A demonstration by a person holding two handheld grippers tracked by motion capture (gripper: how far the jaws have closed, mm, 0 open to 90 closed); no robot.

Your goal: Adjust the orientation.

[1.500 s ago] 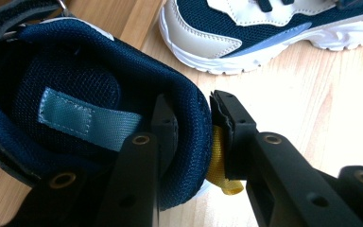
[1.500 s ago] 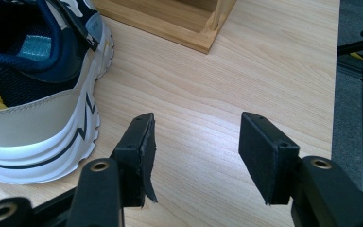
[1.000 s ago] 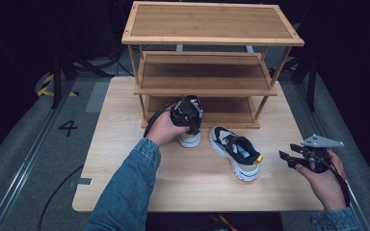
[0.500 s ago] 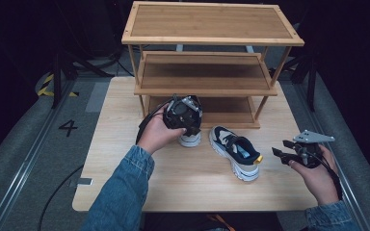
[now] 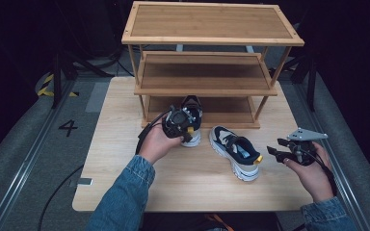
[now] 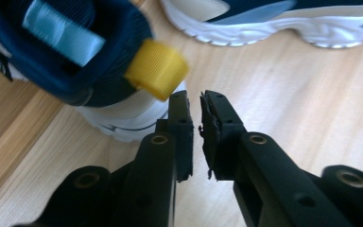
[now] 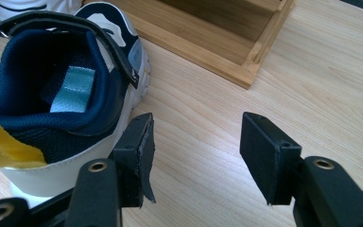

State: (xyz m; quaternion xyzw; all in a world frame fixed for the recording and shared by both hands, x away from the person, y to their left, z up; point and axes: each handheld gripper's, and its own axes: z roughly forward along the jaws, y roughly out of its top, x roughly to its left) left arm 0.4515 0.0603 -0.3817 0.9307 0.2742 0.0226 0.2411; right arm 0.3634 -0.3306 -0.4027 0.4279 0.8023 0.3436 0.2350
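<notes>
The left gripper (image 6: 194, 101) sits at the heel of the navy and white sneaker with the yellow heel loop (image 6: 87, 61), which stands on the pale wooden surface (image 5: 192, 178) just in front of the bottom tier of the 3-tier bamboo shoe rack (image 5: 207, 91). Its jaws have just been closing and now stand pressed nearly together, with only a slit between the pads. The yellow loop (image 6: 157, 68) lies just beside the tips, not between them, so nothing is pinched.

The right gripper (image 5: 283, 150) hangs near the 2nd matching sneaker (image 5: 235, 151), which lies farther right on the surface; its jaws are spread, empty, beside that shoe's heel (image 7: 52, 165).

The risk, as I judge it, is a missed grasp: the left jaws seem to have shut short of the loop. Lifting now would leave the shoe behind, or the tips could nudge the heel and skew the shoe against the rack's base. Reopening and advancing too far could push the shoe under the lower shelf.
</notes>
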